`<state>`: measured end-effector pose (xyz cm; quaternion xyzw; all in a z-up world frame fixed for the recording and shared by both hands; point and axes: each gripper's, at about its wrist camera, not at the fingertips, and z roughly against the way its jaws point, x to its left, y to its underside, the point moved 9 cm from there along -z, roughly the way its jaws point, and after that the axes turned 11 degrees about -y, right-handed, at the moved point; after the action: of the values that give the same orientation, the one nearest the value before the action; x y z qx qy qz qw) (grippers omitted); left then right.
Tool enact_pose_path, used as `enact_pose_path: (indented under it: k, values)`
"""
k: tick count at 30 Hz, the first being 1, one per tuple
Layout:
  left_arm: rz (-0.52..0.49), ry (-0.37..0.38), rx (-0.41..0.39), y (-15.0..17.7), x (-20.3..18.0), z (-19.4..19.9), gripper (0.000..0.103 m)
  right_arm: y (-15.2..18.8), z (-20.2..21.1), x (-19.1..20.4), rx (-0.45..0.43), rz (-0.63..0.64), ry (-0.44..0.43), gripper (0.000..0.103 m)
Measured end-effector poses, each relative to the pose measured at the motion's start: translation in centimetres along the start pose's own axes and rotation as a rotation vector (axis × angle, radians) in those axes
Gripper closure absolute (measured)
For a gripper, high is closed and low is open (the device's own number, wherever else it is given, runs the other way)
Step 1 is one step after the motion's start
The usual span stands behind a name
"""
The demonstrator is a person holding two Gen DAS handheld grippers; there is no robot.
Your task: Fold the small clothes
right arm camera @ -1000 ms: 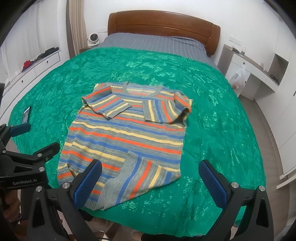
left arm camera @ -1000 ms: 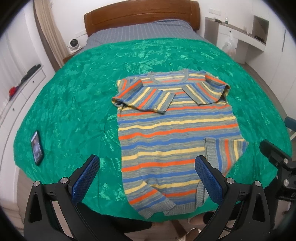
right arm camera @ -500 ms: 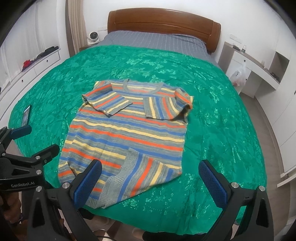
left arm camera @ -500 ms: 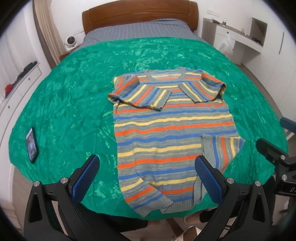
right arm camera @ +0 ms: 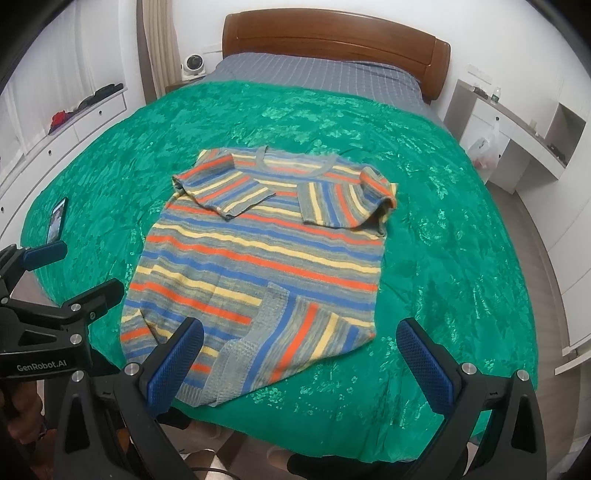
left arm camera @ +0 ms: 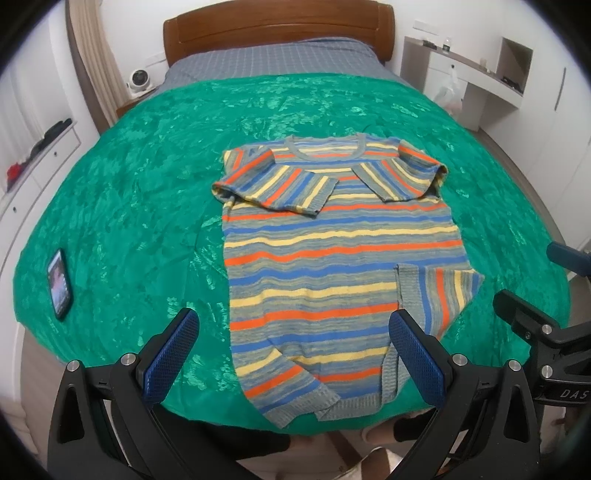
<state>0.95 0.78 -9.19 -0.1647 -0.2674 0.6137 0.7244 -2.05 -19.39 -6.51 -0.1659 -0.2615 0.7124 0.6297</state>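
A striped knit sweater (left arm camera: 340, 251) (right arm camera: 258, 254) in grey, orange, blue and yellow lies flat on the green bedspread (left arm camera: 140, 206) (right arm camera: 443, 236), collar away from me. Both sleeves are folded in across the chest, and the near right hem corner is turned up over the body. My left gripper (left arm camera: 291, 354) hangs open above the near hem, holding nothing. My right gripper (right arm camera: 301, 363) is open too, over the folded hem corner near the bed's front edge. Each gripper shows at the side of the other's view.
A phone (left arm camera: 59, 282) (right arm camera: 57, 218) lies on the bedspread at the near left. A wooden headboard (left arm camera: 277, 26) stands at the far end. White drawers (right arm camera: 74, 122) run along the left, a white desk (right arm camera: 517, 136) on the right.
Both grippers have drawn slightly back and up from the bed; the sweater sits a little lower and farther in the views. The sweater itself has not moved. The jaws stayed open.
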Motion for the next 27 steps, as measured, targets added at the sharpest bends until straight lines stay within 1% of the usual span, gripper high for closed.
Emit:
enact_pose_path:
  k: [7, 20, 27]
  values:
    - [0.004, -0.004, 0.011, 0.3, 0.4, -0.1, 0.000, 0.2, -0.2, 0.1, 0.012, 0.005, 0.001, 0.000]
    - [0.011, -0.002, -0.014, -0.2, 0.9, 0.9, 0.000, -0.2, 0.4, 0.8, 0.005, 0.027, 0.000, 0.000]
    - [0.016, -0.010, 0.003, 0.2, 1.4, 0.7, 0.000, 0.2, 0.7, 0.4, 0.014, 0.021, 0.004, 0.000]
